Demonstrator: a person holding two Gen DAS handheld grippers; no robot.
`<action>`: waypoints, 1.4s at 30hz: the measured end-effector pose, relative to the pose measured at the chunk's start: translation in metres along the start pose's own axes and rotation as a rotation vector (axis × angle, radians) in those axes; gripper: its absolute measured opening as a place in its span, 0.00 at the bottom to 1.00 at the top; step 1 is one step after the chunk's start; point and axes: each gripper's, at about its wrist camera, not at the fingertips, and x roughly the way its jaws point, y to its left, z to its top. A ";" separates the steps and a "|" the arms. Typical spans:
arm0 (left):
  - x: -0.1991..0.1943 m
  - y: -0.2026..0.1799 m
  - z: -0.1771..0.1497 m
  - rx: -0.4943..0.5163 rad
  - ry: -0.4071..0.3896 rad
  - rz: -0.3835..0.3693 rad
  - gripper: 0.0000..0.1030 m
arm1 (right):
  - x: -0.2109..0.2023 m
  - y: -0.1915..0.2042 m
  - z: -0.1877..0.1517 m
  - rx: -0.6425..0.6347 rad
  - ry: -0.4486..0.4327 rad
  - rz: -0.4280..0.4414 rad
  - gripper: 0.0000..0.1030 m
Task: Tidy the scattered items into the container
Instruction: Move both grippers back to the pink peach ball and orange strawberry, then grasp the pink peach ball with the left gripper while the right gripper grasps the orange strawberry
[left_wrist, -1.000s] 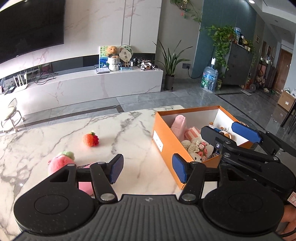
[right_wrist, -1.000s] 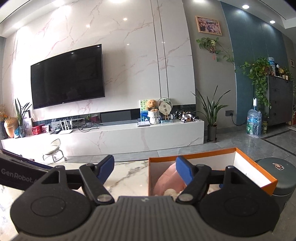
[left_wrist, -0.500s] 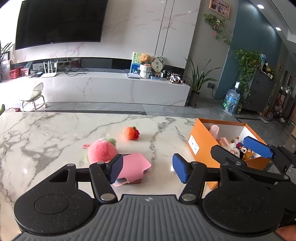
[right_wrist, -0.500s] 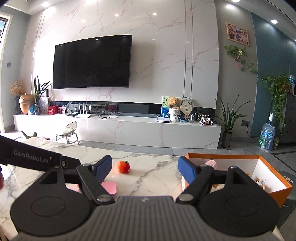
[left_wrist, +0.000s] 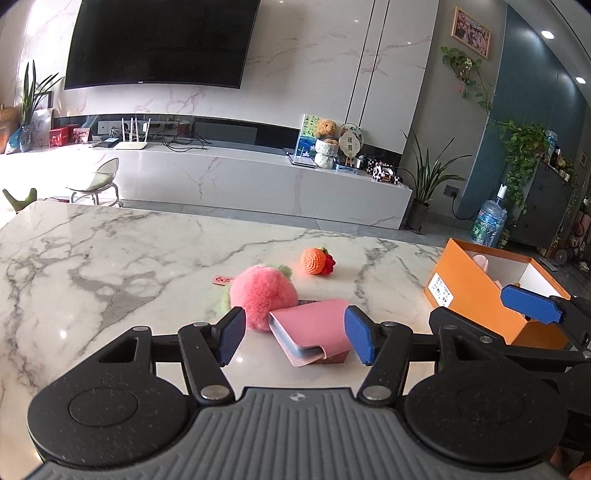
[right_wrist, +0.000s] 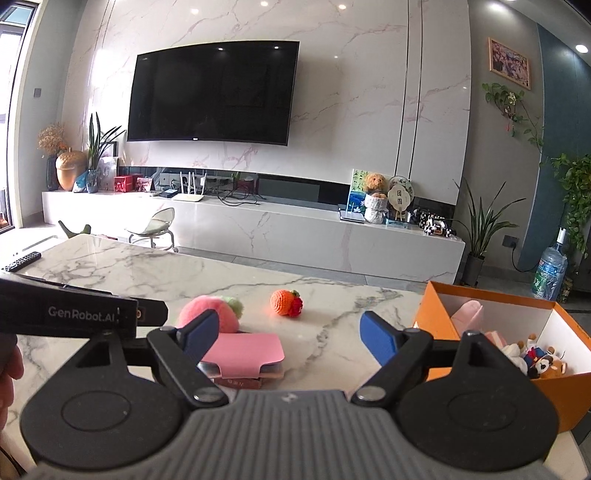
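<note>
Three things are left out on the marble table (left_wrist: 110, 258): a pink wallet (left_wrist: 314, 330) lying flat on top of a darker, thin item whose edge shows beneath it, a fluffy pink plush fruit (left_wrist: 262, 297) touching the wallet's far left corner, and a small orange crocheted fruit (left_wrist: 314, 260) lying apart, farther back. The orange box (left_wrist: 476, 299) they belong in stands to the right, open-topped, with several small toys already inside. The left tool (left_wrist: 291, 339) hangs just short of the wallet with its jaws well apart and nothing between the pads, the wallet framed in the gap. The right tool (right_wrist: 288, 336) is beside it, nearer the box; its jaws are opening and they are empty too. The wallet looks like the next pick. To do it well, the left tool should probably come down low and nearly level, so one pad slides along each long side of the wallet rather than pressing on its top. Because it is thin and lies flat, a shallow bite risks slipping off or lifting only the flap, and the item underneath may come along or be left behind. The plush fruit sits close enough that the left pad could nudge it, so a slightly rightward approach seems safer. The right tool should keep clear of the path to the box.
</note>
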 end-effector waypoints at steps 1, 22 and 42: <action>0.003 0.003 -0.002 -0.005 0.000 0.000 0.68 | 0.004 0.002 -0.001 -0.003 0.010 -0.002 0.83; 0.071 0.021 -0.022 -0.009 0.035 0.051 0.74 | 0.092 0.001 -0.018 0.014 0.119 -0.021 0.82; 0.125 0.035 -0.005 -0.085 0.116 0.074 0.74 | 0.173 -0.014 -0.017 0.125 0.214 0.082 0.67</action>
